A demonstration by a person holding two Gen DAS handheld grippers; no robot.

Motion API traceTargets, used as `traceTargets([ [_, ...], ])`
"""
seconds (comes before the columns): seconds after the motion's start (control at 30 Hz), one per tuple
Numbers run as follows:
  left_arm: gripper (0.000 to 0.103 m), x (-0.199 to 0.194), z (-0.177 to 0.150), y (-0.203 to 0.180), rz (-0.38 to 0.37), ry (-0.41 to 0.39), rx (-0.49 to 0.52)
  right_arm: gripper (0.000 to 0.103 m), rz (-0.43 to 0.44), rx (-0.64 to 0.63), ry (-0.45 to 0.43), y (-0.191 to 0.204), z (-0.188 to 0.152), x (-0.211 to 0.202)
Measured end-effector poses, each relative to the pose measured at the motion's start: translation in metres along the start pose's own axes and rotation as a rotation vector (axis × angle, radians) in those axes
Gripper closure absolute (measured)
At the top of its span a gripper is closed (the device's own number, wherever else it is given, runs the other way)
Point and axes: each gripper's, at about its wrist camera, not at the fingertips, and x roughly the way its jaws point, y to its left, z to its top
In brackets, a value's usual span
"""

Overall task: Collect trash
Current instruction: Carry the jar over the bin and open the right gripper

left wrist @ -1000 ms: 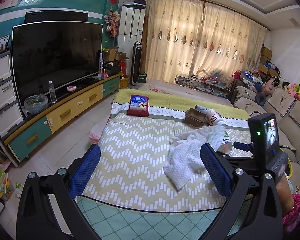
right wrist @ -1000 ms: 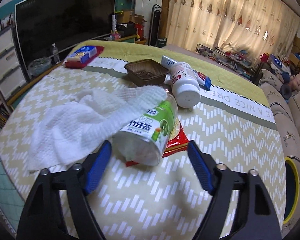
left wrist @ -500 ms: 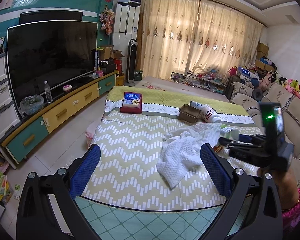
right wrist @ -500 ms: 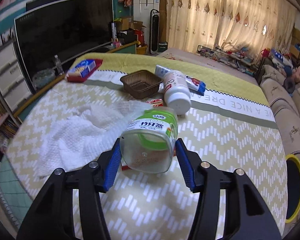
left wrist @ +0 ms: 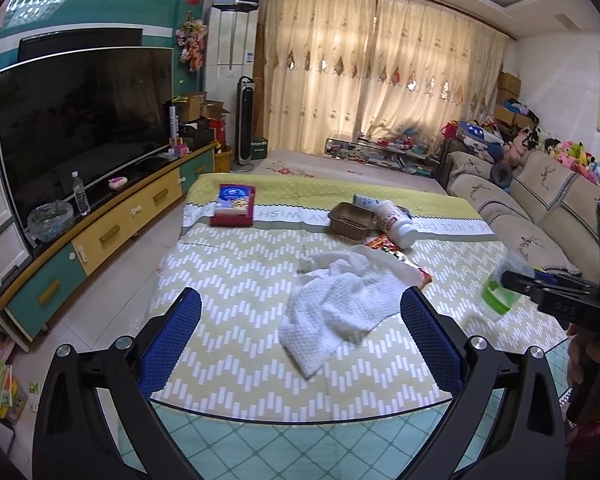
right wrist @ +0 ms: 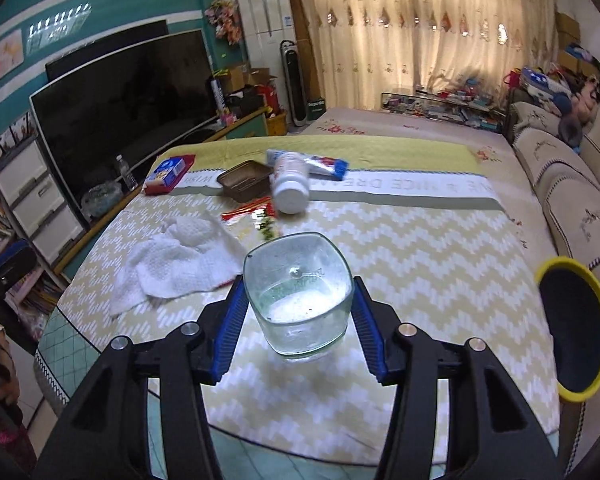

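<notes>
Bottle (right wrist: 299,293) lifted, towel (right wrist: 180,258) uncovered, bin (right wrist: 575,320) nearby

Towel (right wrist: 180,260) lies left of cup (right wrist: 300,292), bin (right wrist: 576,328) right.

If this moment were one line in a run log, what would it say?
right gripper: jaws closing on clear plastic cup with green label, lifted off table | left gripper: open, empty | yellow-rimmed black bin: beside table

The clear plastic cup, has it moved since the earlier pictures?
Yes. The clear plastic cup left the red wrapper beside the white towel; now lifted in the right gripper.
</notes>
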Motion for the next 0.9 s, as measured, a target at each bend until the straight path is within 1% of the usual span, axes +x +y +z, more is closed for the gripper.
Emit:
traceTargets([
  [0.27, 0.005, 0.008, 0.004, -0.031, -0.054, 0.013, 0.023, 0.054, -0.049, 0.087, -0.043, -0.054, -0.008, -0.026],
  [0.5, 0.005, 0.023, 0.007, -0.059, -0.088, 0.036, 0.041, 0.054, -0.119, 0.152, -0.087, -0.108, -0.01, -0.049],
  [0.7, 0.005, 0.042, 0.007, -0.077, -0.092, 0.06, 0.064, 0.054, -0.224, 0.233, -0.103, -0.175, -0.01, -0.059],
  [0.8, 0.005, 0.052, 0.005, -0.08, -0.087, 0.08, 0.066, 0.054, -0.289, 0.275, -0.091, -0.208, -0.01, -0.053],
  [0.9, 0.005, 0.062, 0.005, -0.081, -0.076, 0.095, 0.065, 0.054, -0.346, 0.327, -0.058, -0.247, -0.015, -0.039],
])
